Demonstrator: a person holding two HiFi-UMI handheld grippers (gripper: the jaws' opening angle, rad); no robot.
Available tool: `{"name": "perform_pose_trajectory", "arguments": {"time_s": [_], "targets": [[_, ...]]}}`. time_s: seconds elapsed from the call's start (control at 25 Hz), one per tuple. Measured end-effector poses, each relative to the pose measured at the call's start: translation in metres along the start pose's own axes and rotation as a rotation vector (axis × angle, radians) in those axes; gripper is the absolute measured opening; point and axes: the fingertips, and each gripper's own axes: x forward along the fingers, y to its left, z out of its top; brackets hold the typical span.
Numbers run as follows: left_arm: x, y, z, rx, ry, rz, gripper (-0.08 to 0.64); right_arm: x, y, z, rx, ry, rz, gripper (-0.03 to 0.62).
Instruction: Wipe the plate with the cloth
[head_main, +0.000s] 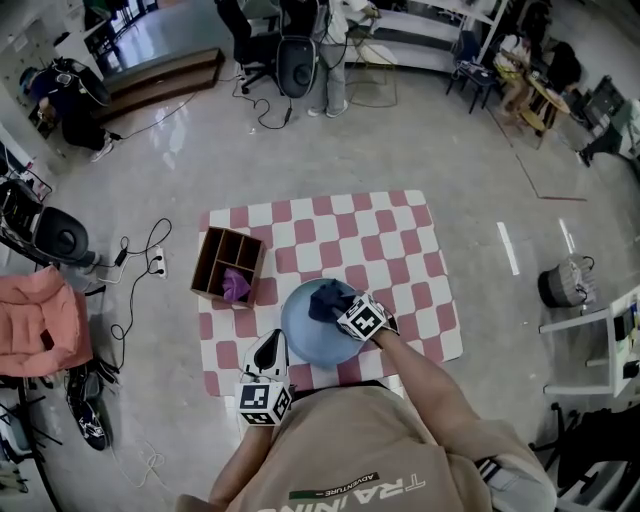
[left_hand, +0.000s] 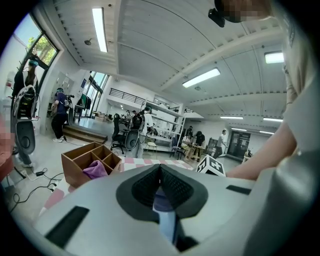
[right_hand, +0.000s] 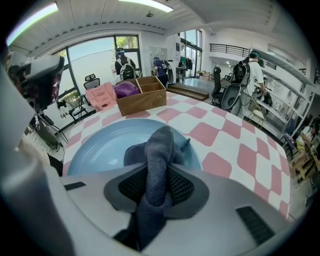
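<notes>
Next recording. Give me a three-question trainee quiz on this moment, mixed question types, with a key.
1. True or false: the right gripper is shut on the dark cloth.
2. What is the left gripper clamped on? A) the checked mat B) the rim of the blue plate C) an office chair
3. What colour is the second cloth, lying in the wooden divided box?
Key: 1 true; 2 B; 3 purple.

Bright ceiling lights (left_hand: 100, 29); edges warped, seemingly soft.
</notes>
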Motion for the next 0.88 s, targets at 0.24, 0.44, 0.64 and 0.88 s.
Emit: {"name": "perform_pose_trajectory", "arguments": {"time_s": [0.24,0.44,0.64,0.88], "targets": [[-0.008,-0.008,-0.004,-0.005,-0.010,0.021,0.015,-0.015,0.011,-0.017,0.002,0.015,0.012,0.106],[-0.017,-0.013,-0.006,-0.012,-0.020,0.039,0.015,-0.022,0.035,-0.030,-0.025,0.021,0.043,0.106],[-0.029,-0.019,-0.014,-0.021,-0.026,0.055,0.015,-0.024,0.054,-0.038,-0.071,0.035,0.058,0.106],[-0.046,-0.014,-0.020,-0.038,-0.035,0.087,0.015,-0.021,0.087,-0.038,-0.097,0.056,0.097,0.106]]}}
